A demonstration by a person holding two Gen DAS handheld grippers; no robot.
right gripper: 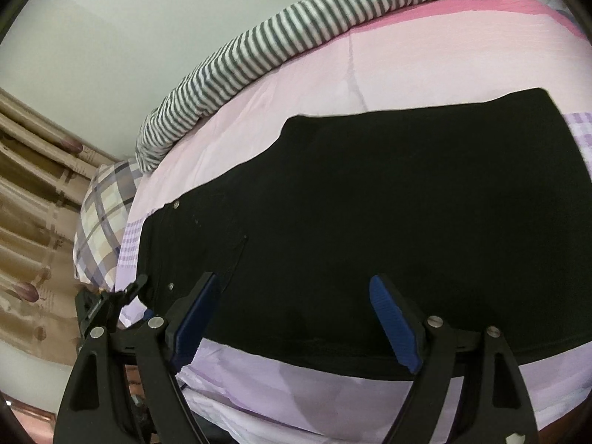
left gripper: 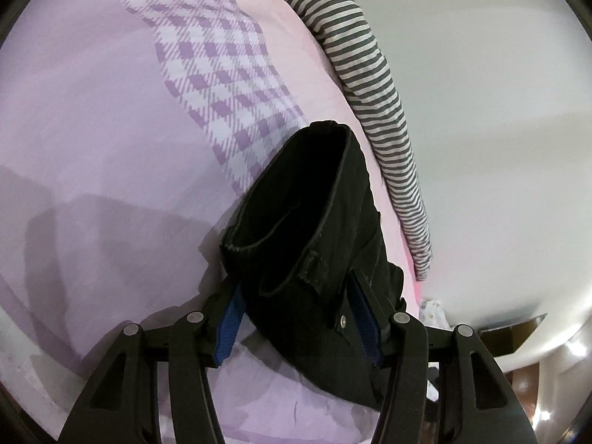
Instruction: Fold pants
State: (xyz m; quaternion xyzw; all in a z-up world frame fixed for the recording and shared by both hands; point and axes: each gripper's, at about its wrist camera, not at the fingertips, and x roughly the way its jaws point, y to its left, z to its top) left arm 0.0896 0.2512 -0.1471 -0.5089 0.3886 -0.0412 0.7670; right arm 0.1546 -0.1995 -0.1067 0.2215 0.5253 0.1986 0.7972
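Note:
Black pants lie spread across the lilac bedsheet, with the waist and its metal rivets at the left end. In the left wrist view the waistband end of the pants fills the gap between the blue pads. My left gripper is shut on that bunched cloth, and some fabric drapes past its right finger. The same left gripper shows at the pants' waist corner in the right wrist view. My right gripper hovers open over the pants' near edge, and its pads press on nothing.
A grey-and-white striped blanket runs along the wall at the bed's far side. It also shows as a striped blanket in the left wrist view. A plaid pillow and a tan curtain are at the left. The sheet has a checked purple patch.

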